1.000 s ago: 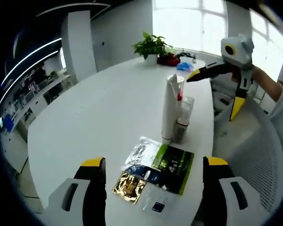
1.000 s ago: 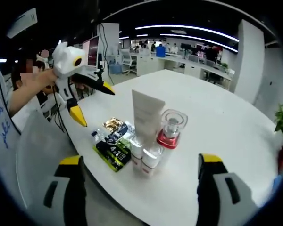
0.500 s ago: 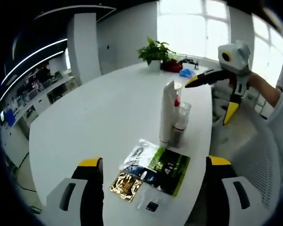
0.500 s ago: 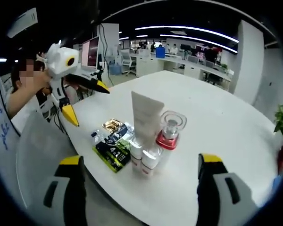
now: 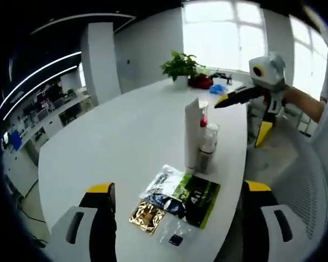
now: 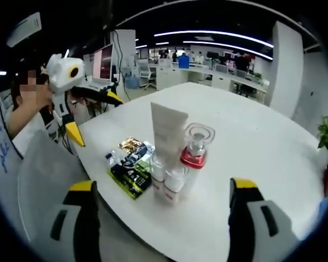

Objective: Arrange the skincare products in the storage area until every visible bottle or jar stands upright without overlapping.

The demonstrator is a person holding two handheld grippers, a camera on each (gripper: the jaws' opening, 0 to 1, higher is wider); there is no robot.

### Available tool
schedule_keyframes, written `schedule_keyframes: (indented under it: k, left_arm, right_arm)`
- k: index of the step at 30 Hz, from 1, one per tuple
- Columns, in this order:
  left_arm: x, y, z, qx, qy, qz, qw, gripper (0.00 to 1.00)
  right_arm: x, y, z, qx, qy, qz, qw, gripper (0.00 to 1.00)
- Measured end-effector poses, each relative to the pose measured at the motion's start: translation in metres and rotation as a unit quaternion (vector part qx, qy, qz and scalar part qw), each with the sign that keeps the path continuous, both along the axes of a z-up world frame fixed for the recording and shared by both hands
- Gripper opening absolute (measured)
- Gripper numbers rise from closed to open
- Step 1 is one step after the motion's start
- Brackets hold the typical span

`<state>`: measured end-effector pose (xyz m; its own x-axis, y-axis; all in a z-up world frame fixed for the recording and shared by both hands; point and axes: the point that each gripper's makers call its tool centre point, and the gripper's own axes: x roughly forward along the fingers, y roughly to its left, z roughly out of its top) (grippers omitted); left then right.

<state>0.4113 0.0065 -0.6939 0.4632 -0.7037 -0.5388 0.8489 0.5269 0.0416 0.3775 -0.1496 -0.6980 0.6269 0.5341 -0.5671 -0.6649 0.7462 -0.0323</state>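
Observation:
On the white table (image 5: 120,136) a tall white tube (image 5: 192,134) stands upright beside a clear bottle with a red collar (image 6: 195,153) and two small white bottles (image 6: 172,183), packed close together. Flat sachets (image 5: 180,194) lie overlapping near the table edge, with a small blue-capped vial beside them. My left gripper (image 5: 179,188) is open, held back from the sachets and holding nothing. My right gripper (image 6: 162,185) is open too, short of the bottles. Each gripper shows in the other's view, the right gripper (image 5: 241,117) and the left gripper (image 6: 94,115), both open in the air.
A potted plant (image 5: 179,65), a red item (image 5: 201,82) and a blue item (image 5: 217,87) sit at the table's far end. A grey mesh chair (image 5: 300,174) stands by the near edge. Office desks and monitors fill the background.
The left gripper has drawn back and up a little from the table. The products and sachets have not moved. Both grippers stay open.

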Motion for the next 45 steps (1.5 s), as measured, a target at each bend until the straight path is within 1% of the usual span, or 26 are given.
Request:
schedule_keyframes:
  k: [2, 3, 5, 8, 13, 16, 18, 26, 28, 30, 35, 45]
  left_arm:
    - [-0.002, 0.004, 0.002, -0.006, -0.001, 0.006, 1.0000, 0.95]
    - [-0.002, 0.003, 0.005, -0.020, -0.004, 0.007, 0.9998, 0.96]
    - [-0.003, 0.003, 0.007, -0.032, -0.003, 0.016, 0.9994, 0.97]
    - [-0.004, 0.004, 0.008, -0.034, -0.013, 0.019, 0.9992, 0.97]
    - [-0.008, 0.009, 0.005, -0.037, -0.008, 0.030, 0.9988, 0.97]
    - [-0.011, 0.013, 0.002, -0.035, -0.007, 0.039, 0.9986, 0.97]
    - [-0.013, 0.015, 0.000, -0.046, 0.000, 0.050, 0.9977, 0.97]
    - [-0.022, 0.028, -0.004, -0.034, -0.009, 0.070, 0.9969, 0.97]
    - [-0.017, 0.039, -0.008, -0.030, -0.008, 0.075, 0.9967, 0.97]
    - [-0.017, 0.043, -0.010, -0.021, -0.010, 0.078, 0.9967, 0.97]
    - [-0.020, 0.045, -0.010, -0.021, -0.009, 0.083, 0.9963, 0.97]
    - [-0.019, 0.051, -0.012, -0.021, -0.008, 0.099, 0.9948, 0.97]
  right_arm:
    - [-0.001, -0.001, -0.002, -0.001, 0.003, -0.001, 1.0000, 1.00]
    - [-0.001, -0.001, -0.002, 0.000, 0.003, -0.001, 1.0000, 1.00]
    - [-0.002, 0.000, -0.002, 0.004, 0.001, 0.000, 1.0000, 1.00]
    - [-0.003, 0.001, -0.002, 0.008, 0.001, 0.000, 1.0000, 1.00]
    - [-0.004, 0.005, -0.003, 0.007, -0.001, 0.009, 0.9999, 1.00]
    - [-0.002, 0.005, -0.004, 0.010, -0.003, 0.007, 0.9999, 1.00]
    - [-0.003, 0.005, -0.005, 0.013, 0.002, 0.007, 0.9999, 1.00]
    - [-0.003, 0.001, -0.006, 0.013, -0.002, -0.001, 0.9999, 1.00]
    - [-0.003, 0.001, -0.007, 0.014, -0.002, -0.003, 0.9999, 1.00]
    - [-0.004, 0.001, -0.008, 0.012, -0.001, -0.001, 0.9999, 1.00]
    - [-0.003, 0.001, -0.007, 0.026, -0.001, -0.011, 0.9996, 1.00]
    - [-0.002, -0.001, -0.007, 0.027, -0.004, -0.015, 0.9995, 1.00]
